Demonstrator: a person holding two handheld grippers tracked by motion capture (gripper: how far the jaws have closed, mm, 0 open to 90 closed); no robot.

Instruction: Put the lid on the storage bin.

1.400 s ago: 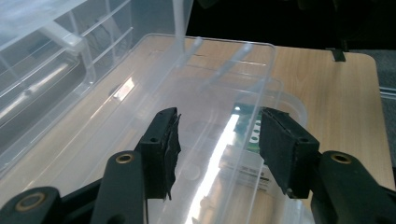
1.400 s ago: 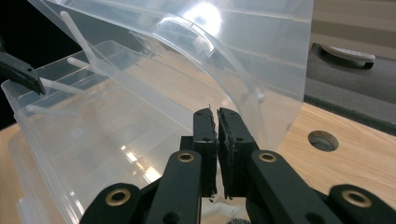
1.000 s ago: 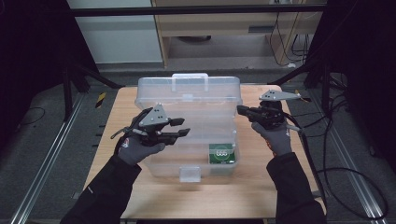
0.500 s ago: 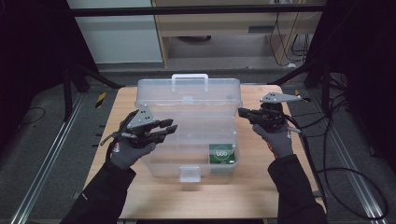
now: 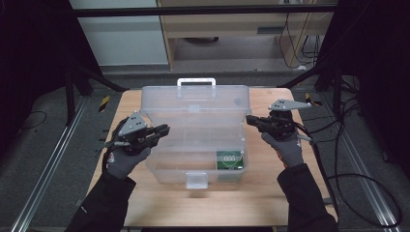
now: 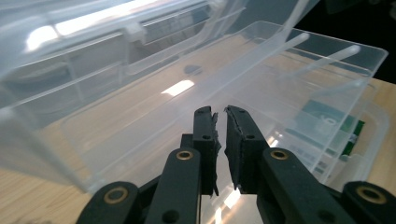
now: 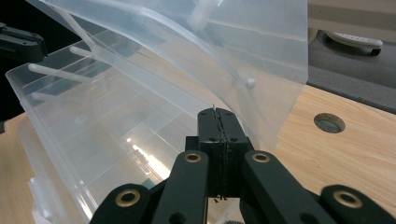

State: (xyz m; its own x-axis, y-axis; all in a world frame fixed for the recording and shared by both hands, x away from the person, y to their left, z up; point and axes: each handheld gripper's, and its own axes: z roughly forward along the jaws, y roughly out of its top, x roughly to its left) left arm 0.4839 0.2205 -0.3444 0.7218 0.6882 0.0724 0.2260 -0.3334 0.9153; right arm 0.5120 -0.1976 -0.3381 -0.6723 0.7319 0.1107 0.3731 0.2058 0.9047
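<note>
A clear plastic box [image 5: 174,169] stands on the wooden table with its lid [image 5: 193,104] tilted up at the back. A green card [image 5: 228,158] lies in the box's front right corner, also visible through the wall [image 6: 327,116]. My left gripper [image 5: 164,130] hovers at the box's left wall. Its jaws [image 6: 220,114] have just been closing to a narrow slit with nothing between them. My right gripper [image 5: 249,119] is shut, tips by the lid's right edge [image 7: 224,46], and nothing shows between its jaws [image 7: 216,114].
The box has a white handle [image 5: 196,81] on the lid and a front latch [image 5: 196,180]. A round hole [image 7: 329,122] sits in the tabletop right of the box. Black frame posts and cables [image 5: 358,183] surround the table. Bare wood lies in front of the box.
My left gripper has drawn back leftward from over the box to its left wall, and its jaws have narrowed from wide apart to a slit. The right hand has kept still.
</note>
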